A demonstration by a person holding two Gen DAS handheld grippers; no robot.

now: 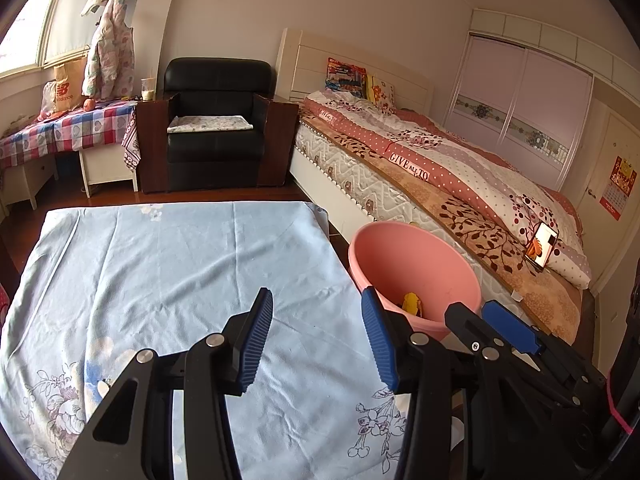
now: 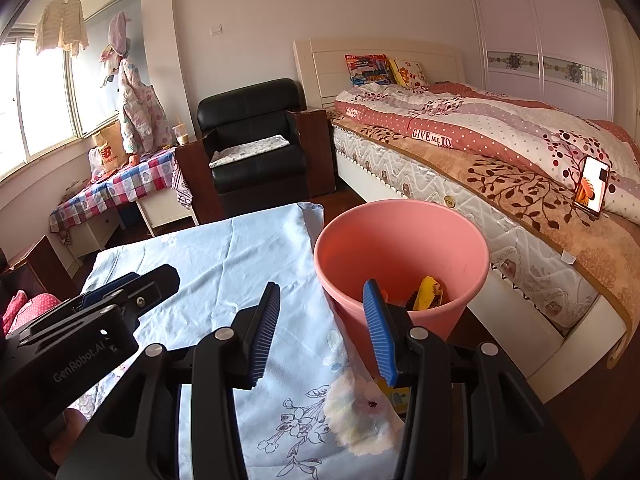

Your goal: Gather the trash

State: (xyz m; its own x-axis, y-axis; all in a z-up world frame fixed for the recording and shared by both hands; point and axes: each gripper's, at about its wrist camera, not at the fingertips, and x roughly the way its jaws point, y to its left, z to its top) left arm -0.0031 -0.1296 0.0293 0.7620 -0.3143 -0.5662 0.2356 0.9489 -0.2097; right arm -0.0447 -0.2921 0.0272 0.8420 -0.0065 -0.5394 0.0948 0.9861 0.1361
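Trash: a yellow crumpled wrapper piece (image 2: 428,294) lies at the bottom of the round pink plastic bin (image 2: 472,276), together with some dark and orange bits; it is just past the right pad of the right gripper, not between the jaws.
Pink bin: it stands on the dark wooden floor, between the cloth-covered table and the bed; ahead and to the right of both pairs of jaws. In the left wrist view the bin (image 1: 400,248) is beyond the right blue pad, and the yellow piece (image 1: 411,303) shows inside it.
Left gripper (image 1: 318,336): the jaws stand apart, nothing is between the blue ribbed pads; under them only the cloth.
Right gripper (image 2: 320,330): the jaws stand apart, nothing is clamped; the left pad is over the cloth, the right pad is in front of the bin wall.
Cloth: a light blue flowered fabric sheet (image 1: 160,272) covers the table, wrinkled and bare in front of the jaws.
Neighbour gripper: in the right wrist view the left gripper body is seen at the left of the jaws, above the cloth.
Bed: a white wooden bed with dotted pink quilt (image 2: 500,128) is far right of the jaws; a lit phone (image 2: 592,190) leans on it.
Armchair: a black leather armchair (image 1: 218,120) is far ahead of the jaws, against the wall.
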